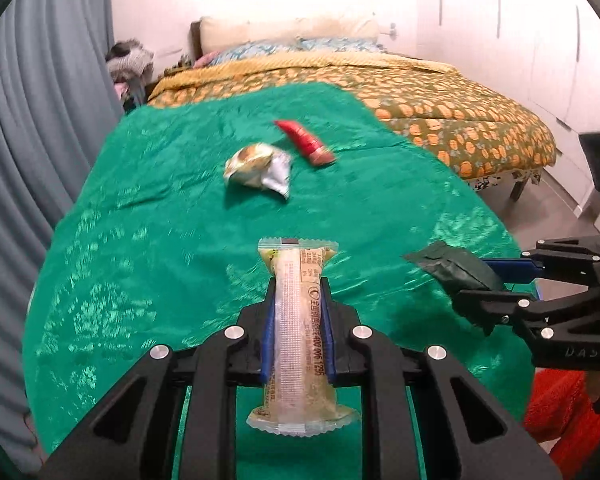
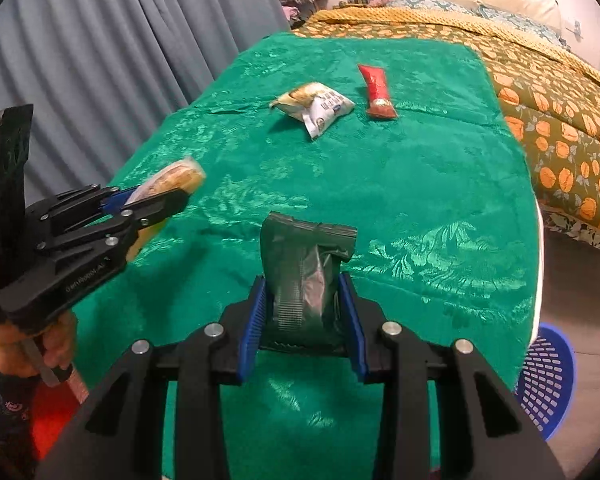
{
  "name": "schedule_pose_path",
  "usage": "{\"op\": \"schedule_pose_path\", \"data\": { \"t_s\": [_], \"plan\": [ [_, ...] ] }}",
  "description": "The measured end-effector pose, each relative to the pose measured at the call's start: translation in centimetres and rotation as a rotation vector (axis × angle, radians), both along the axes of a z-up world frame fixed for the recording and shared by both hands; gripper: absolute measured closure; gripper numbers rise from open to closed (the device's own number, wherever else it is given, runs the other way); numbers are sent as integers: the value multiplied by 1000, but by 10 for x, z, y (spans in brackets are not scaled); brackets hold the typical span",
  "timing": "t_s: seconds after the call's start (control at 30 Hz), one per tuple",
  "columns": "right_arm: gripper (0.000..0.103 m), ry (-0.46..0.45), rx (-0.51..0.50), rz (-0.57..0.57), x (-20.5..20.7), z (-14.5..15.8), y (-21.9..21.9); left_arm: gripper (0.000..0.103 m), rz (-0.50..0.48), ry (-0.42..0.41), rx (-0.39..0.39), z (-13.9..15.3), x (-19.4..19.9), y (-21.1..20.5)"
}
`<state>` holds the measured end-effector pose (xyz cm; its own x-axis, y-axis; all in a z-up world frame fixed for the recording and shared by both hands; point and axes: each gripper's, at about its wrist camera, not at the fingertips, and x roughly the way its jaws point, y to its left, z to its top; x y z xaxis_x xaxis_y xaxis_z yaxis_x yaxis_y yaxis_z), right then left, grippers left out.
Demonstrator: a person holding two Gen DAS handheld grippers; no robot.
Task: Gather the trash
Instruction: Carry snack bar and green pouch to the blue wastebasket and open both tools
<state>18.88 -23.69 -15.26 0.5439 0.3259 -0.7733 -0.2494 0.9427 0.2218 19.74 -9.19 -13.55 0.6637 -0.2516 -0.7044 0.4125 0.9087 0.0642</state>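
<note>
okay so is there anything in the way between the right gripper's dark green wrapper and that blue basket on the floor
Nothing visible blocks it. The right gripper holds the dark green foil wrapper above the green tablecloth; the blue perforated plastic basket sits on the floor past the table's right edge, with only open cloth between.

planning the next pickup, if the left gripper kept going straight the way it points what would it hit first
Probably the crumpled white and gold wrapper on the green cloth; it lies nearly dead ahead of the left gripper, which is shut on a pale snack bar wrapper. The gripper's height above the cloth is unclear.
</note>
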Motion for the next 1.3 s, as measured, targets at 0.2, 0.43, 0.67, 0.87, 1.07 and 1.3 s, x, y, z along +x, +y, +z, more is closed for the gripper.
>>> {"op": "schedule_pose_path", "data": {
  "t_s": [0.2,0.43,0.67,0.87,1.07,1.3],
  "plan": [
    [68,-14,7,4,-7,6,-8,86,-24,-50,35,6,-9,-19],
    [68,-13,20,-33,-17,6,-45,86,-80,57,-43,0,-6,-42],
    [68,30,-23,-233,-35,-11,-152,86,-269,189,-114,-8,-22,-132],
    [68,88,-91,-352,-46,-32,-238,86,-420,237,-92,-18,-44,-240],
    [68,184,-50,-474,-54,-84,-316,86,-476,355,-85,-68,-46,-324],
    [67,231,16,-529,-58,-108,-360,84,-448,483,-111,-136,-28,-379]
  ]
}}
